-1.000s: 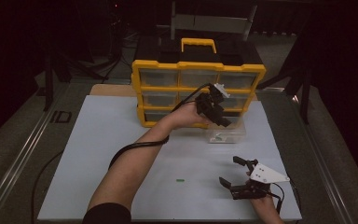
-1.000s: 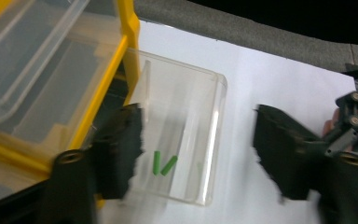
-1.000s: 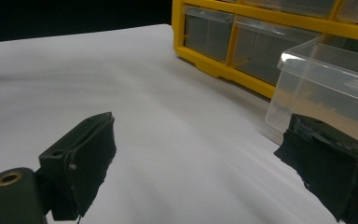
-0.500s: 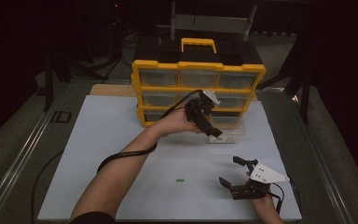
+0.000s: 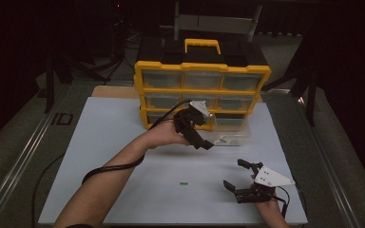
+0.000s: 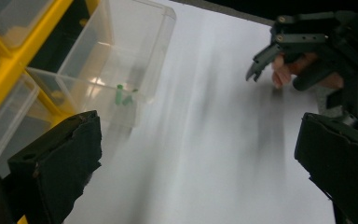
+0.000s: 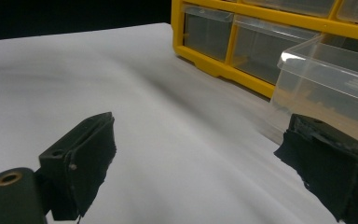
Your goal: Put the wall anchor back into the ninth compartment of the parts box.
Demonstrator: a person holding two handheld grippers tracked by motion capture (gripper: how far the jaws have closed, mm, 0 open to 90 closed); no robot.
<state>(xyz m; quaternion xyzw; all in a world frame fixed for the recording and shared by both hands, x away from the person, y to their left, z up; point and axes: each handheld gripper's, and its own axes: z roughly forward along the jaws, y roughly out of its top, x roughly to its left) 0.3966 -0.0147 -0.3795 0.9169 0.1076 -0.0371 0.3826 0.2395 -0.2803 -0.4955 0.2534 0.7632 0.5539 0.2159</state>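
1. The left gripper (image 5: 197, 133) hangs above the white table (image 5: 114, 142), just in front of the yellow drawer cabinet (image 5: 202, 92); its jaws have just been opening and now stand wide, with nothing between them.
2. The right gripper (image 5: 240, 178) sits low over the table's near right corner, its jaws also spread wide and empty.
3. The two grippers are well apart, with bare tabletop between them.
4. A clear plastic drawer (image 5: 230, 135) is pulled out of the cabinet's bottom row and rests on the table just right of the left gripper.
5. In the left gripper view, two small green pieces (image 6: 123, 95) lie inside that drawer (image 6: 121, 60), near its front wall, ahead of the left-hand jaw.
6. A third small green piece (image 5: 184, 183) lies alone on the open table, between the person's forearm and the right gripper.
7. The cabinet is a yellow plastic frame with three rows of see-through drawers and a yellow carry handle (image 5: 202, 45) on its black top.
8. The jaw pads (image 7: 91, 158) are black, blocky and rough-edged.
9. A black cable (image 5: 109, 167) loops from the left gripper across the forearm.
10. A grey three-cornered plate (image 5: 272, 176) tops the right gripper.
11. The tabletop is smooth, matt and pale.
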